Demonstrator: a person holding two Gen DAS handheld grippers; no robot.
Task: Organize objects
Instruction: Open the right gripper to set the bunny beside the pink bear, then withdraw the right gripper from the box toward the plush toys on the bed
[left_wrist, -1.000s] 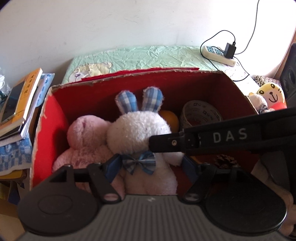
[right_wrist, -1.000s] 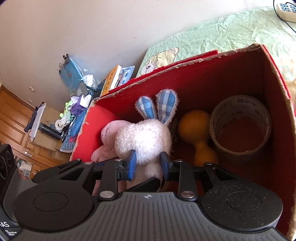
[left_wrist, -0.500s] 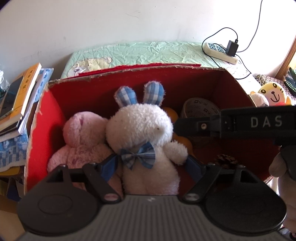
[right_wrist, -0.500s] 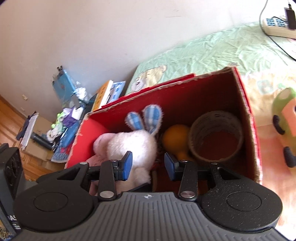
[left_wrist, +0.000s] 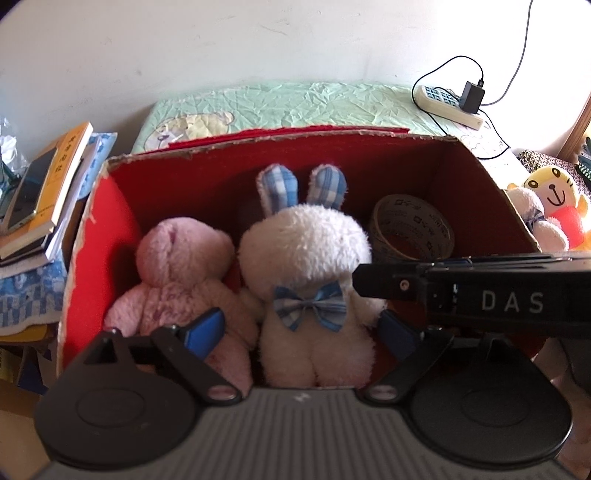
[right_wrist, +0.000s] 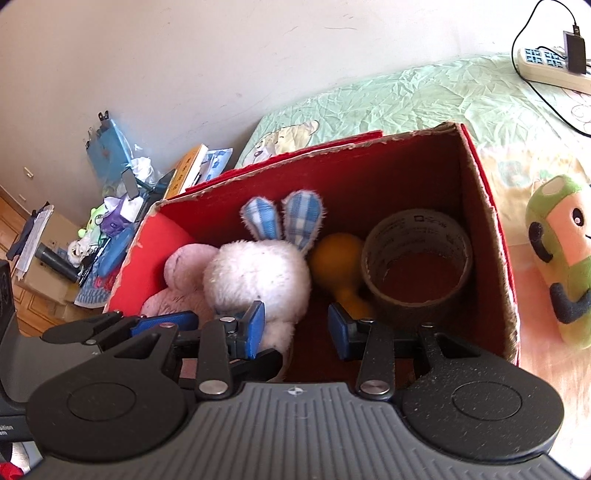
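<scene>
Left wrist view shows the white plush rabbit with blue checked ears (left_wrist: 306, 266) sitting upright in the red cardboard box (left_wrist: 92, 236) beside a pink plush bear (left_wrist: 177, 273), both the left hand-held gripper (left_wrist: 301, 332) and right hand-held gripper (right_wrist: 295, 328) spread wide, gripping nothing.
</scene>
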